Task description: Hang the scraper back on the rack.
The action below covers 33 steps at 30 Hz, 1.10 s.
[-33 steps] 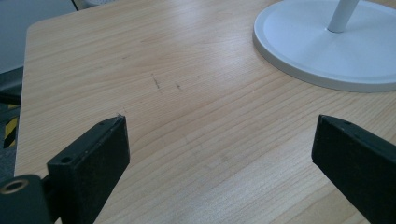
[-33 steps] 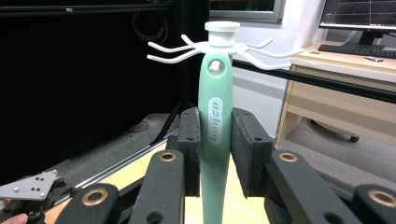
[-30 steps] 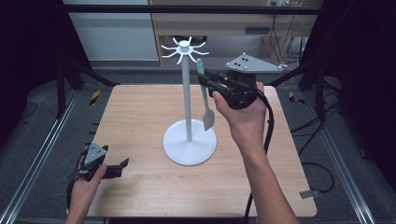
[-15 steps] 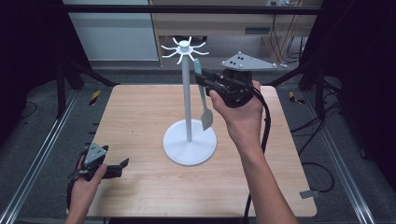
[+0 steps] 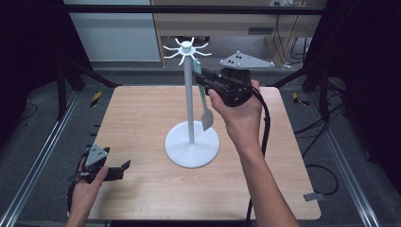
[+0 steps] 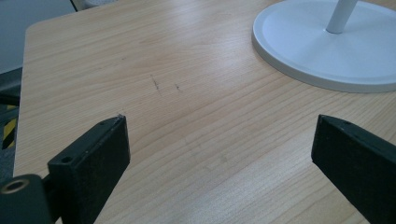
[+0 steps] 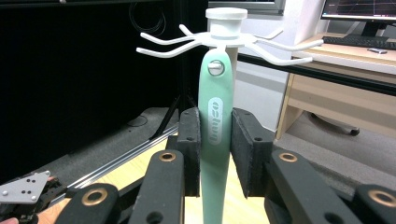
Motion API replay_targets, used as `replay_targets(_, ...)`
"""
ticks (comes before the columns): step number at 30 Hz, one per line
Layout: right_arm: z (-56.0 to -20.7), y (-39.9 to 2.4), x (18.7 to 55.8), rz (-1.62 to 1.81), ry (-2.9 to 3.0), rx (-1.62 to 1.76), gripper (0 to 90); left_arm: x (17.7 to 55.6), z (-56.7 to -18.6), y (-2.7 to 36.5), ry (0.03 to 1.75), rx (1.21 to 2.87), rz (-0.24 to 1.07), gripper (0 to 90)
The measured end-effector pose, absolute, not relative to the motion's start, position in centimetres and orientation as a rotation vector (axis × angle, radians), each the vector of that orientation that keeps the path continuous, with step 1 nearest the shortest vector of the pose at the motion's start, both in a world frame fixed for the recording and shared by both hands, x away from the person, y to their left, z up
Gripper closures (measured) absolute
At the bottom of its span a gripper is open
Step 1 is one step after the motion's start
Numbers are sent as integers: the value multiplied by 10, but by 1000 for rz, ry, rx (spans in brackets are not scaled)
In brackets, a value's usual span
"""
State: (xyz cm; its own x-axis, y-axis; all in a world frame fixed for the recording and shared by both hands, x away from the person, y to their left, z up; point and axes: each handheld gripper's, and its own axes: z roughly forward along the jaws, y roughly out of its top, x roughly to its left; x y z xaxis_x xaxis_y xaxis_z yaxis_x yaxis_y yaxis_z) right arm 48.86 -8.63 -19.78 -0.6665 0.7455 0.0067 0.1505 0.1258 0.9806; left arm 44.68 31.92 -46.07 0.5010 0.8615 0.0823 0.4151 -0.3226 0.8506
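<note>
Mint-green spatula (image 7: 215,126) hanging upright from the white hook stand (image 5: 191,113), hole at handle top over a hook tip, as seen in the right gripper view; in the high view, same spatula (image 5: 204,101) just beside the stand's pole, blade down, well above the stand's round base. Right gripper (image 7: 215,151) raised to handle height, pads flanking the handle's upper half, narrow gap, left pad against the handle, right pad close to touching or touching; cannot tell for sure whether pressing. In the high view, right gripper (image 5: 204,79) held in the right hand (image 5: 239,116), grey three-cornered plate on top, cable trailing down along the forearm. Left gripper (image 5: 122,166) low at the near left corner of the wooden table (image 5: 142,118), held in the left hand (image 5: 87,187), well apart from the stand. In the left gripper view, jaws spread wide, nothing between them, bare table (image 6: 187,116) below and edge of the stand's base (image 6: 327,56) ahead.
</note>
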Motion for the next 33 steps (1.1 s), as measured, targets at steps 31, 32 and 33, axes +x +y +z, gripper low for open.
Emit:
replay_targets(31,-200,-92,481,1552,1923,849,711,447,-461,319,1052,1935,691,40)
replay_targets(32,-200,-94,481,1551,1923,853,711,447,-461,319,1051,1935,692,41)
replay_targets(33,-200,-96,480,1546,1925,852,711,447,-461,319,1051,1935,692,41)
